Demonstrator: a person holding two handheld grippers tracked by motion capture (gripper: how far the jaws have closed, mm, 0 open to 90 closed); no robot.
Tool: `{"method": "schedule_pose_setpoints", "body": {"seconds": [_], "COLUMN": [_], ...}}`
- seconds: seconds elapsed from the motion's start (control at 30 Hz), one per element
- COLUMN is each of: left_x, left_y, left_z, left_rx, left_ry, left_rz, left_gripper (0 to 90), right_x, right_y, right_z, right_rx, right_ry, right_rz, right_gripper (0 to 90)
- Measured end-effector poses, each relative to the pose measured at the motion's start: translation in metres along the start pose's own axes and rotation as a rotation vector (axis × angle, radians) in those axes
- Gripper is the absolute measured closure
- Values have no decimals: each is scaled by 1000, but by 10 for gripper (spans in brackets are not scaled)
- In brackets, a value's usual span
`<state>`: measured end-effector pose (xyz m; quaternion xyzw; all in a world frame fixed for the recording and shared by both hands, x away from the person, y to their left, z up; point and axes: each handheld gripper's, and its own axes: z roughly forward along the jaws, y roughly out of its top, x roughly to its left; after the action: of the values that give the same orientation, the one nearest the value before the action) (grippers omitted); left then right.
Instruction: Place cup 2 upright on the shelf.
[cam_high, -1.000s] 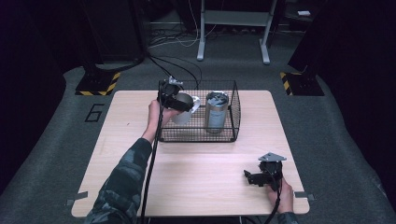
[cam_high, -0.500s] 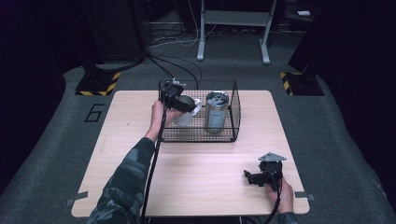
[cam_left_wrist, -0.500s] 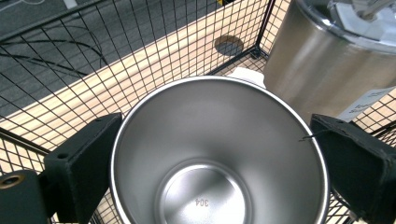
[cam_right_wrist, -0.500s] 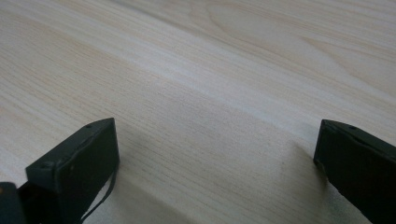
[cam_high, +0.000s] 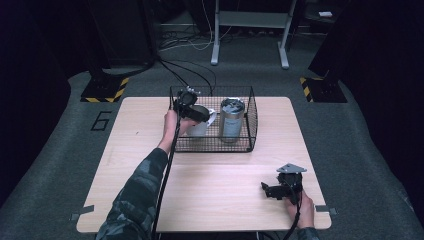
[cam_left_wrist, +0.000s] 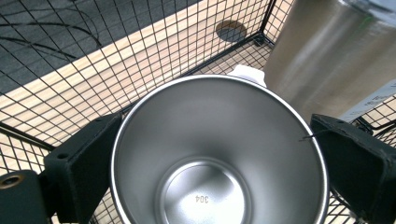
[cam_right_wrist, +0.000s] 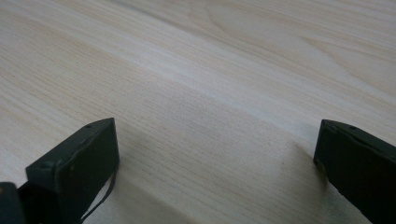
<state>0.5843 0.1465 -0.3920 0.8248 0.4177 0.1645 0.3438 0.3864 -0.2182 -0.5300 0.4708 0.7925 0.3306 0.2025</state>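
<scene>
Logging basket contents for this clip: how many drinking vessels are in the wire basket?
2. A white mug sits at the basket's left between the left tool's jaws; a steel tumbler stands right of it. None looks hidden.

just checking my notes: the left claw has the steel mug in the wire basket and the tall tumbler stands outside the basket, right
Not quite. The tumbler stands inside the wire basket, beside the mug that the left claw brackets; the high view shows it. The rest holds.

Camo sleeve (cam_high: 134, 200), blk grippers, cables.
</scene>
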Motion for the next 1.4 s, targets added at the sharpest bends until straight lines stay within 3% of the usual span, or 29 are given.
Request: {"method": "schedule_pose_setpoints", "body": {"seconds": [0.9,1.4], "left_x": [0,-1], "left_y": [-7,-7], "left_z": [15,19], "left_rx": [27,43], "left_ry": [9,13], "left_rz": [-44,-41], "left_gripper": [60,59], "right_x": [0,0], "right_y": [0,0], "right_z": [0,0], "right_rx": [0,-1], "right_ry": [0,0], "right_rz": [0,-4], "right_gripper": [0,0]}}
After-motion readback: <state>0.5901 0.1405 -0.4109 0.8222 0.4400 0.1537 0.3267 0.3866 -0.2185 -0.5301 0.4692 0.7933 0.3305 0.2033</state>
